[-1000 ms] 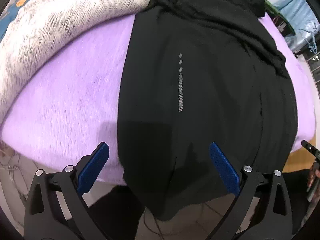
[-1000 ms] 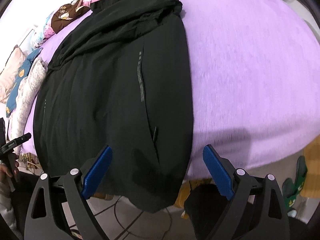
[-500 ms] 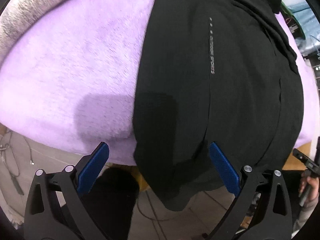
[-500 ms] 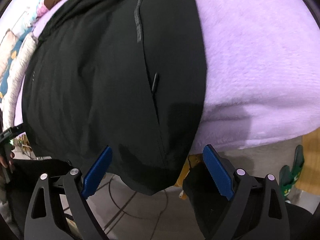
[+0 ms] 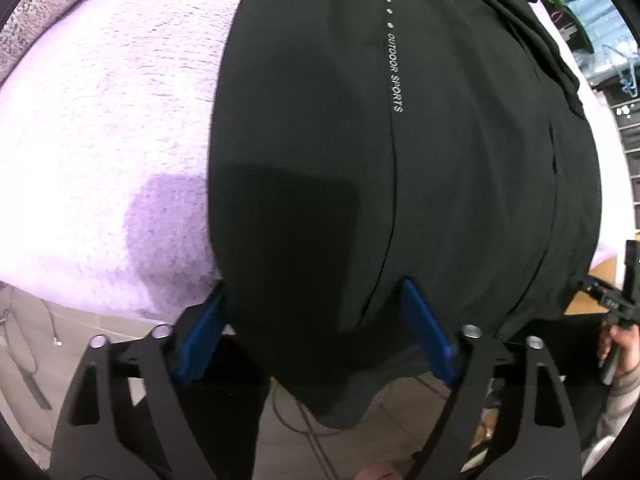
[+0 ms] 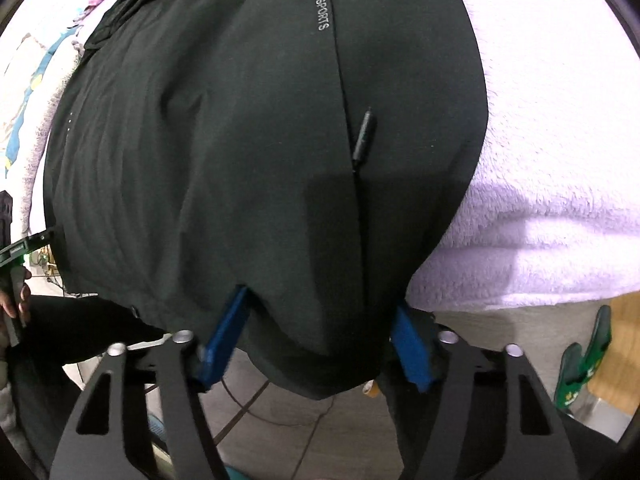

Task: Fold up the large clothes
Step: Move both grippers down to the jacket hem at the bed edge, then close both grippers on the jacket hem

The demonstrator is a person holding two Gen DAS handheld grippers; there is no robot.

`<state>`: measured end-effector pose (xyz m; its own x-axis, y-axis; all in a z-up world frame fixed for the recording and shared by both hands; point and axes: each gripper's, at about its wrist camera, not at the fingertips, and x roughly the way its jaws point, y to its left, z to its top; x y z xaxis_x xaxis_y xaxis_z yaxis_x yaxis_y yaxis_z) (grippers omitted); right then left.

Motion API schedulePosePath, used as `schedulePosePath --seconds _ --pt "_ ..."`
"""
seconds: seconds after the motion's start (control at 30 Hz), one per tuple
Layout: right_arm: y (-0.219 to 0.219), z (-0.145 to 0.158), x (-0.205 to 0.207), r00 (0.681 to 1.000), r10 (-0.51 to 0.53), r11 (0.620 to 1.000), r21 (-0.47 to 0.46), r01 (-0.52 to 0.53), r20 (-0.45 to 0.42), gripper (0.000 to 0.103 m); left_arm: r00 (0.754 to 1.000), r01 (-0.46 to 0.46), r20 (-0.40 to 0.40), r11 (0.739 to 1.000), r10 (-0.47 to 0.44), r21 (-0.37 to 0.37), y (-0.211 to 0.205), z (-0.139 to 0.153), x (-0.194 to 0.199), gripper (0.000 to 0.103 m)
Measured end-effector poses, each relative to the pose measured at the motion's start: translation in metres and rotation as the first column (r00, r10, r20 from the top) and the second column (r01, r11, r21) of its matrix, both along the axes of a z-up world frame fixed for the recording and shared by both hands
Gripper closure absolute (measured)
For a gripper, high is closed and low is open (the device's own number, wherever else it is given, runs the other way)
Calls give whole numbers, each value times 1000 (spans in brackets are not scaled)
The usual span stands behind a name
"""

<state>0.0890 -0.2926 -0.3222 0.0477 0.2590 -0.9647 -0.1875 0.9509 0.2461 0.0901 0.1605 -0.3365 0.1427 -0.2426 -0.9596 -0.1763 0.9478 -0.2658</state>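
Observation:
A large black garment (image 5: 360, 140) printed "OUTDOOR SPORTS" lies flat on a purple fleece blanket (image 5: 100, 140), its near hem hanging over the bed's edge. My left gripper (image 5: 312, 292) points down at the hem's left corner. Its jaws are closing with the cloth between the blue pads, which are still apart. In the right wrist view the same garment (image 6: 240, 140) shows a zipper pull (image 6: 364, 136). My right gripper (image 6: 320, 300) straddles the hem's right corner beside the blanket (image 6: 560, 160). Its jaws are closing too, with cloth between the pads.
A speckled grey-white throw (image 5: 36, 12) lies at the far left of the bed. Patterned bedding (image 6: 24, 92) lies beyond the garment. Tiled floor with cables (image 5: 40, 340) shows below the bed's edge. A green slipper (image 6: 584, 368) lies on the floor at right. A hand (image 5: 618, 344) holds the other gripper.
Both grippers have come down to the hanging hem. Their jaws have narrowed from wide open, and the cloth now sits between the pads.

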Motion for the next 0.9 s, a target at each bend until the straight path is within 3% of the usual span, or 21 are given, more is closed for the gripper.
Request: schedulePosePath --seconds 0.13,0.3,0.47,0.9 --pt "-1 6 0 1000 8 1000 8 -8 -3 59 1000 -27 -11 1000 27 15 8 3 -3 47" --pt "0 11 -5 1000 19 999 29 -19 -1 75 999 -49 -14 999 49 4 10 5 -3 59" --pt "3 20 -11 1000 28 998 62 -28 0 87 1000 -28 -6 999 27 -35 27 13 -1 92" --pt "5 40 -15 999 9 990 140 -14 36 96 1000 -22 -6 999 22 -49 26 24 -8 98"
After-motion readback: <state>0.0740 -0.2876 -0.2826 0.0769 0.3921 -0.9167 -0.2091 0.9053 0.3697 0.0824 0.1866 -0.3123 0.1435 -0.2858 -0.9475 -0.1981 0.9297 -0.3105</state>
